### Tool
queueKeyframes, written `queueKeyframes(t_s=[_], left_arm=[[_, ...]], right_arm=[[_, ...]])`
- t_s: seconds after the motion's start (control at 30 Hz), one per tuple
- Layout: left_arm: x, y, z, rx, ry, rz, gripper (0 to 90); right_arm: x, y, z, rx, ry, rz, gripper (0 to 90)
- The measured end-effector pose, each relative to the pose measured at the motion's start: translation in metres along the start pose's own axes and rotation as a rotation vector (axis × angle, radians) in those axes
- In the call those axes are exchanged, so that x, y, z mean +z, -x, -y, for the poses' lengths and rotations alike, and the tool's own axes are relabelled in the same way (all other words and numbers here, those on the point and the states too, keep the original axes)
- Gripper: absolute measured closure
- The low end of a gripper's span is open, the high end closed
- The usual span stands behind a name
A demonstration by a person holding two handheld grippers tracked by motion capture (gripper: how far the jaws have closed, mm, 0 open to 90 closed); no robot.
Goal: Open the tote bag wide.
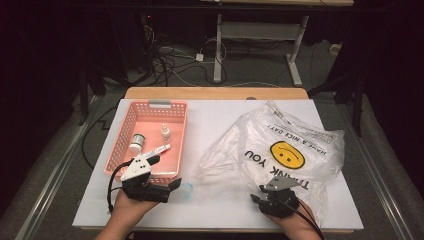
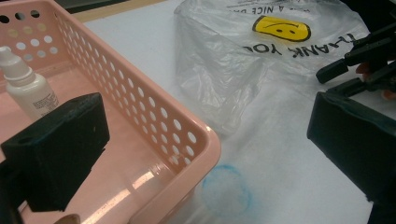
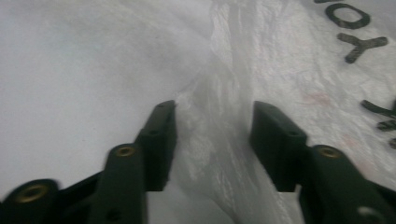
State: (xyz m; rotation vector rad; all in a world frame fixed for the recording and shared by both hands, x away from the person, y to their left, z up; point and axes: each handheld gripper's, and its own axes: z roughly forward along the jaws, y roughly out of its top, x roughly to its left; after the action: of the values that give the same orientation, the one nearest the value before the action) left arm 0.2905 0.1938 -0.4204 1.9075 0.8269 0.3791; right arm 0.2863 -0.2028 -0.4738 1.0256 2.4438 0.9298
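- White sheeting covered the table [image 1: 215, 115], with dark floor and loose cables beyond its far edge.
- Your right gripper [image 1: 264, 196] sat at the near edge of the clear plastic bag [image 1: 280, 150], the one printed with a yellow smiley face [image 1: 287, 154] and black lettering.
- Seen in the right gripper view, its jaws stood apart on either side of a raised fold of the bag [image 3: 215, 121]; the left pad [image 3: 161, 140] lay right against the film, and I cannot tell whether either pad pressed it.
- Your left gripper [image 1: 172, 184] rested by the near right corner of the pink basket [image 1: 125, 125], jaws spread wide with nothing between them.
- One of its pads hung over the basket floor, the other over the table.
- Inside the basket lay a small white dropper bottle [image 2: 25, 86], a round jar [image 1: 136, 142] and a slim tube [image 1: 159, 149].
- A faint blue ring [image 2: 226, 189] marked the sheeting just beside the basket corner.
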Motion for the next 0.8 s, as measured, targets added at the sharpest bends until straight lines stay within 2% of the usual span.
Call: queueKeyframes(t_s=[0.1,0.13,0.17,0.27,0.33,0.57,0.73,0.8], left_arm=[[0.0,0.001,0.0,0.005,-0.001,0.001,0.0],[0.0,0.001,0.0,0.005,-0.002,0.001,0.0],[0.0,0.001,0.0,0.005,-0.002,0.001,0.0],[0.001,0.001,0.0,0.006,-0.003,0.002,0.0],[0.001,0.001,0.0,0.006,-0.003,0.003,0.0],[0.0,0.001,0.0,0.009,-0.003,0.001,0.0],[0.001,0.001,0.0,0.008,-0.005,0.001,0.0],[0.001,0.001,-0.001,0.009,-0.002,0.0,0.0]], right_arm=[[-0.002,0.001,0.0,-0.002,0.001,0.011,74.3],[-0.002,0.001,0.0,-0.002,0.001,0.011,74.3],[-0.003,0.001,-0.001,-0.011,-0.003,0.008,81.6],[-0.005,0.001,-0.002,-0.013,0.007,0.002,82.4],[-0.01,0.002,-0.002,-0.02,0.035,0.012,89.1],[-0.021,0.01,0.0,0.008,0.105,0.003,90.0],[-0.025,0.013,0.001,0.023,0.137,-0.003,90.0],[-0.029,0.016,0.0,0.038,0.167,-0.009,90.0]])
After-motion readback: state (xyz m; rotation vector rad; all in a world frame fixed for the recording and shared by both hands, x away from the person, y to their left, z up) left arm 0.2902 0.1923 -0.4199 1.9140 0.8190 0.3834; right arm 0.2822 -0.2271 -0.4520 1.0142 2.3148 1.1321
